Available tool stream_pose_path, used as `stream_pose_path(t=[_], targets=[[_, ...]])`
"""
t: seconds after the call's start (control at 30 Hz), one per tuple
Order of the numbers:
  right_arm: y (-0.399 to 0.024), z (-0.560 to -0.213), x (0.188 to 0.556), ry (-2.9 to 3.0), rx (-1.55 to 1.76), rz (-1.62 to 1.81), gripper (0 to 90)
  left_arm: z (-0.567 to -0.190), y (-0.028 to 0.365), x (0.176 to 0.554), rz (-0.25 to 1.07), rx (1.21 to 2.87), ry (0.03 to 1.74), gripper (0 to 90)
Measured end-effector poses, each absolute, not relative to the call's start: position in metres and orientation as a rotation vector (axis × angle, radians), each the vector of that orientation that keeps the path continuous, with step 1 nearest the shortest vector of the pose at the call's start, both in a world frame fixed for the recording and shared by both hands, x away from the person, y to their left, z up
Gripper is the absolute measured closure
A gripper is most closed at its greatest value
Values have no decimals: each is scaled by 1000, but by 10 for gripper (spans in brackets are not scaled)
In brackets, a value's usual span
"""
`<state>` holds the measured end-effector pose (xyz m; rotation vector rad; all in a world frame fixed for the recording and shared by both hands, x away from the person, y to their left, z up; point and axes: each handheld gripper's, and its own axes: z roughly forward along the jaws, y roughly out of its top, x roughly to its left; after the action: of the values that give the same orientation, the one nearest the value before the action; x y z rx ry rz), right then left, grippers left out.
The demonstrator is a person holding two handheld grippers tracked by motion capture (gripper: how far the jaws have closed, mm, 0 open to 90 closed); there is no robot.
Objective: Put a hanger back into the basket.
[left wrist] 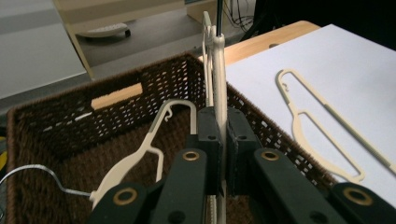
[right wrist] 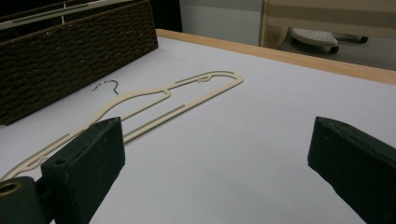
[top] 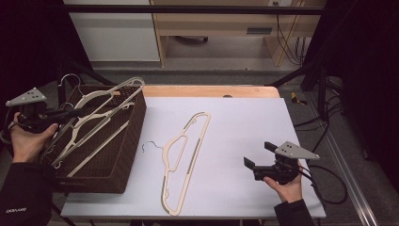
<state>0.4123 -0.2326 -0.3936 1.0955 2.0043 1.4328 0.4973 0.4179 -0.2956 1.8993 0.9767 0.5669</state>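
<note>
Over the basket: the left gripper (left wrist: 219,154) has its jaws clamped on the flat bar of a cream hanger (left wrist: 218,79), held edge-up above the wicker basket (top: 129,141).
Right of the basket: the right gripper (top: 261,155) hangs with jaws apart, holding nothing.
Handling: the hanger looks light, thin, stiff and slick; gripping a straight bar seems best.
Views: the left gripper view shows the pinch and another hanger (left wrist: 140,158) inside the basket; the high view shows a spare hanger (top: 183,160) on the table (top: 244,122), just right of the basket.

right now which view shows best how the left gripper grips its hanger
The left gripper view: the left gripper has its jaws shut on the held hanger. The high view shows it small, over the basket.
</note>
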Motion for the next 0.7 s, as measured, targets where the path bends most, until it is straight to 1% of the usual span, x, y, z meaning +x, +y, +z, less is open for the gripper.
stream_pose_path(t=[0.17, 0.37, 0.57, 0.7], targets=[[-232, -394, 413, 2008, 1095, 1424, 39, -301, 431, 496, 555, 1876, 998, 862], [-231, -395, 413, 2007, 1101, 1420, 38, -314, 445, 497, 528, 1892, 1062, 862], [-231, -395, 413, 2010, 1103, 1418, 37, -331, 438, 498, 465, 1904, 1061, 861], [-231, -395, 413, 2009, 1102, 1418, 37, -345, 434, 501, 430, 1907, 1107, 858]])
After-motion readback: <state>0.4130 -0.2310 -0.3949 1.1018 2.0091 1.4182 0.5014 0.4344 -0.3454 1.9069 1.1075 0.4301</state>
